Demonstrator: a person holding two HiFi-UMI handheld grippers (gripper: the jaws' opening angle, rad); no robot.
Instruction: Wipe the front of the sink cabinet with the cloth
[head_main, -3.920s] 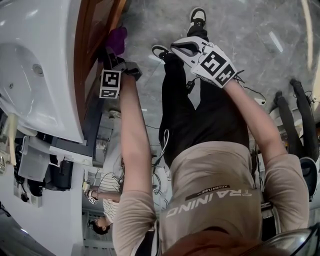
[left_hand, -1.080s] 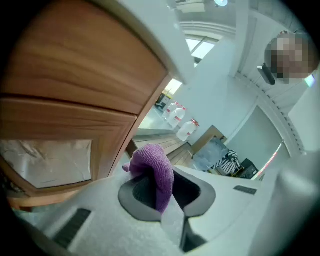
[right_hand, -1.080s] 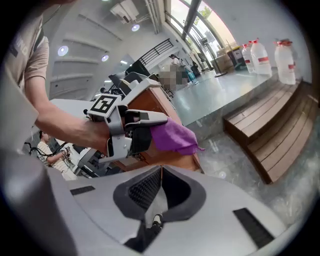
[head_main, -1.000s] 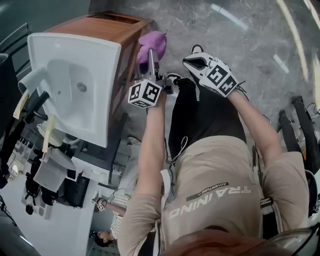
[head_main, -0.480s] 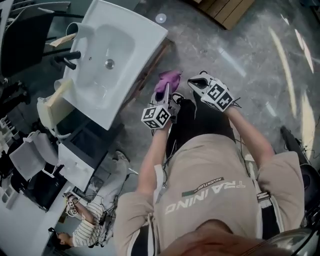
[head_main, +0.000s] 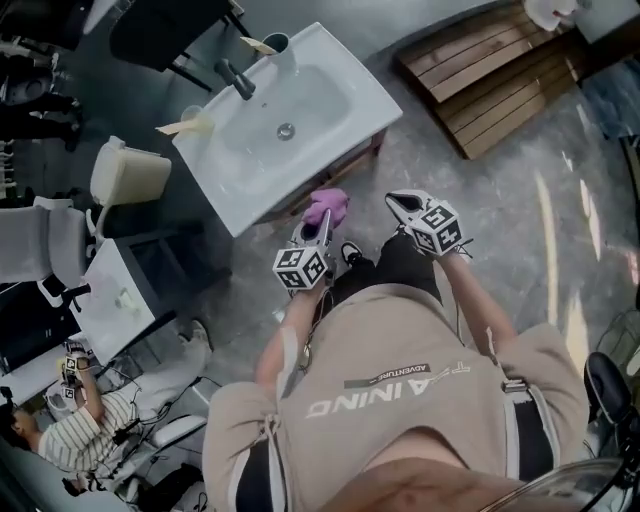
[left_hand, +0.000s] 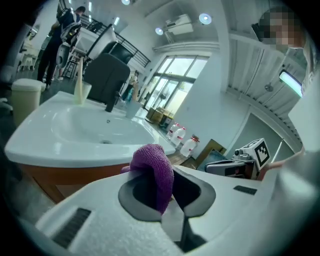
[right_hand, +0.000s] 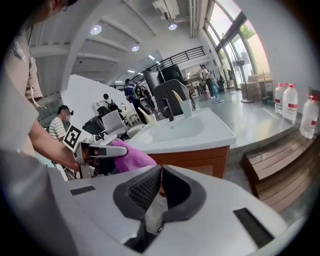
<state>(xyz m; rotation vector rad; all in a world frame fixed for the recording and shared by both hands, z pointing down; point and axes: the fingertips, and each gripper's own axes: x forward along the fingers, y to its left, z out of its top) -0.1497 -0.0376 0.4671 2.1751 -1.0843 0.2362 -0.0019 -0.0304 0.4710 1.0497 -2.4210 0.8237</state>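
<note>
task: the cloth (left_hand: 154, 170) is near the cabinet (right_hand: 200, 159) front, not touching it; wiping looks not finished | left gripper (left_hand: 162, 186): squeezed on the cloth | right gripper (right_hand: 160, 182): squeezed together, holds nothing, near the cabinet too | hidden: the sink (head_main: 378, 92) covers most of the cabinet front from above; clean or dirty, nobody can tell

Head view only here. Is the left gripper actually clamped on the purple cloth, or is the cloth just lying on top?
Observer: Clamped. The left gripper view shows the left gripper shut on the cloth, which bunches up out of the jaws.
Operator: Right gripper carrying anything?
Observer: No. The right gripper is shut, nothing between its jaws.
Operator: Cabinet front visible anywhere?
Observer: Yes, the right gripper view shows the brown cabinet front under the rim of the white sink.
</note>
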